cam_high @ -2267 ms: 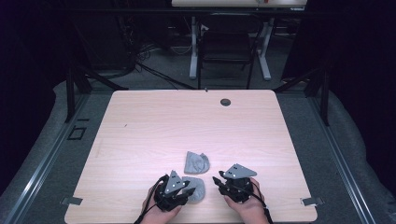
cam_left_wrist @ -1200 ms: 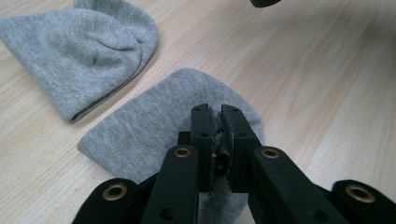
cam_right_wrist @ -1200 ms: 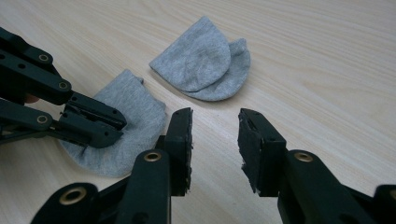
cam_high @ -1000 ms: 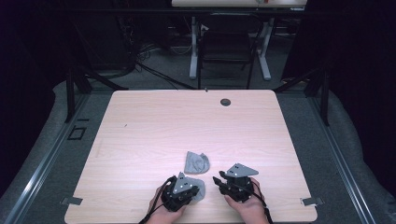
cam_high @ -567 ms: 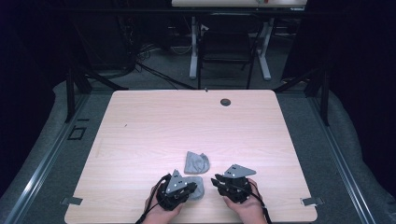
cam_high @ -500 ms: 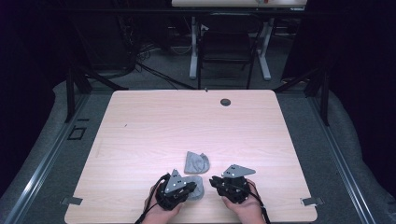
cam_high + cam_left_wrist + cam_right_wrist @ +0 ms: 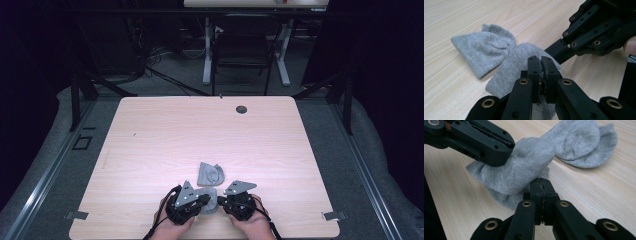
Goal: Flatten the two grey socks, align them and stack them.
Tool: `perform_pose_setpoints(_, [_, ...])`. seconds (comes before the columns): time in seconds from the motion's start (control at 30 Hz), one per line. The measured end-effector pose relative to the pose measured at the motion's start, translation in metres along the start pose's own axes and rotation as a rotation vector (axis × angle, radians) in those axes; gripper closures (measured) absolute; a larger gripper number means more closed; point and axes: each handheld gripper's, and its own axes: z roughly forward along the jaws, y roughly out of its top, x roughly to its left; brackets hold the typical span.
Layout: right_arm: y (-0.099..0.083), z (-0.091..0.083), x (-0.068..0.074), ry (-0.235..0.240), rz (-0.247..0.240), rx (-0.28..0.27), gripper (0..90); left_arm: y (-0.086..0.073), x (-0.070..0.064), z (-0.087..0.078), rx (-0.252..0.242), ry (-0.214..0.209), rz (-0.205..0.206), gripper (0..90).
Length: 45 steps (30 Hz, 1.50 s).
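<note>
Grey sock (image 7: 210, 176) lies on the near middle of the light wood-grain table (image 7: 165, 135), its far part resting flat as a rounded fold and its near part bunched up between the two grippers at the table's near edge. From the high view, the left gripper (image 7: 204, 200) sits just left of the bunched end and the right gripper (image 7: 221, 201) just right of it, both pointing inward at each other with the fabric between their tips, and a hand (image 7: 255, 226) behind each one comes in from the near edge. In the left gripper view the sock (image 7: 499, 60) spreads away to the left of the jaws, the flat fold farther off and the bunched part directly against the jaw tips; the left gripper (image 7: 542, 65) has its jaws pressed together with a sliver of grey fabric caught at the tips, so it is pinching the sock. The other gripper reaches in from the upper right to the same bunch. In the right gripper view the right gripper (image 7: 541, 185) likewise has its jaws pressed together right at the sock's (image 7: 549, 157) lower edge, seemingly nipping the fabric, while the other gripper bears on the bunch from the upper left. A small dark round hole (image 7: 241, 109) sits at the table's far side, well apart from the sock. No readable writing shows on anything.
</note>
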Motion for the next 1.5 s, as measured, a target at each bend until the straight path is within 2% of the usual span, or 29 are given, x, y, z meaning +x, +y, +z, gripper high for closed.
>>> perform_pose_setpoints(0.43, [-0.001, 0.014, 0.001, 0.017, -0.007, 0.011, 88.0, 0.000, 0.000, 0.000, -0.005, 0.000, 0.003, 86.6])
perform_pose_setpoints(0.63, [-0.002, 0.015, 0.004, -0.004, -0.039, 0.018, 89.7, 0.000, 0.002, -0.003, -0.008, 0.010, -0.002, 86.5])
perform_pose_setpoints(0.73, [-0.001, 0.013, 0.004, -0.029, -0.049, 0.033, 89.9, -0.002, 0.004, -0.005, -0.002, 0.019, -0.001, 86.5])
perform_pose_setpoints(0.93, [-0.004, 0.006, -0.002, -0.072, -0.023, 0.052, 89.9, -0.007, 0.008, -0.008, 0.005, 0.030, -0.016, 86.3])
perform_pose_setpoints(1.33, [-0.009, -0.004, -0.006, -0.097, -0.007, 0.072, 89.9, -0.015, 0.018, -0.012, 0.056, 0.078, -0.055, 86.1])
perform_pose_setpoints(1.37, [-0.009, -0.004, -0.006, -0.097, -0.004, 0.073, 89.9, -0.015, 0.020, -0.014, 0.049, 0.081, -0.068, 85.9])
perform_pose_setpoints(1.5, [-0.009, -0.003, -0.006, -0.099, -0.002, 0.071, 89.9, -0.014, 0.023, -0.018, 0.031, 0.092, -0.074, 85.4])
